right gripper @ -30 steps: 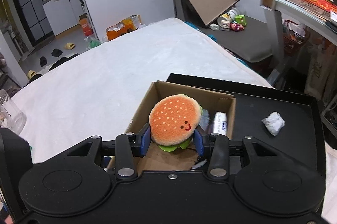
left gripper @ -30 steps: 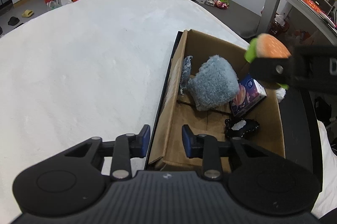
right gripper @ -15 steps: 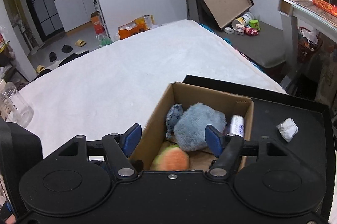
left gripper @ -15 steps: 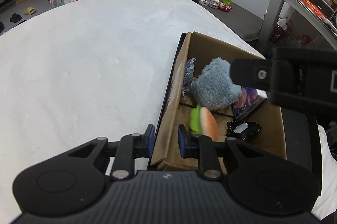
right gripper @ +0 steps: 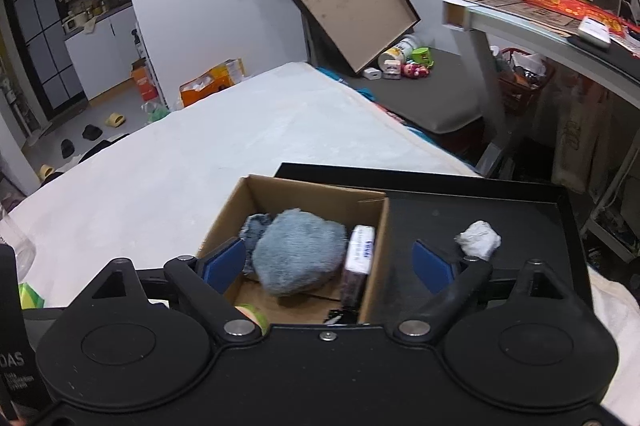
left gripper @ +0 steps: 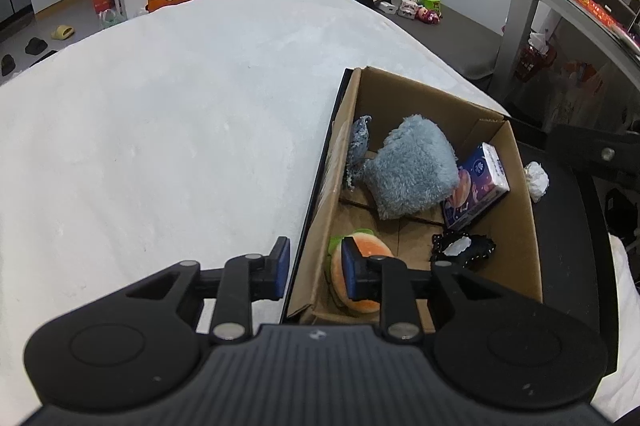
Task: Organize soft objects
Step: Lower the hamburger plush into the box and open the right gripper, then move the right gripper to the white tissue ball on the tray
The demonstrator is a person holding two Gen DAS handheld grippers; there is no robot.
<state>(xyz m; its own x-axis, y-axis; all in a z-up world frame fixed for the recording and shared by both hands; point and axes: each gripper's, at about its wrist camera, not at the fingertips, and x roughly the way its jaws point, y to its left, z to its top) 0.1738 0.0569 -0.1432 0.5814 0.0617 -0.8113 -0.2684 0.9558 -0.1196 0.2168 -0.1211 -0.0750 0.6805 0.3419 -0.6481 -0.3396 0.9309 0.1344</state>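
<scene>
The cardboard box (left gripper: 516, 210) stands on a black tray (right gripper: 480, 210) on the white bed. The orange burger plush (left gripper: 372, 246) lies in the box's near left corner, free of both grippers. Further back in the box is a grey-blue fluffy plush (left gripper: 412, 170). My left gripper (left gripper: 316, 266) straddles the box's left wall. Its jaws are narrow and opening, and a gap shows on each side of the wall. My right gripper (right gripper: 328, 262) hovers above the box with its jaws wide and still opening, holding nothing. One of its fingers (left gripper: 592, 152) shows at the right.
In the box are also a purple tissue pack (left gripper: 476, 186) and a small black item (left gripper: 464, 246). A crumpled white paper (right gripper: 478, 240) lies on the tray to the right of the box. A desk (right gripper: 540, 26) stands at the right, and the bed (left gripper: 160, 146) spreads to the left.
My right gripper opened and let go of the burger plush, which dropped into the box's near left corner. The right gripper then drew back to the right. The left gripper stayed put.
</scene>
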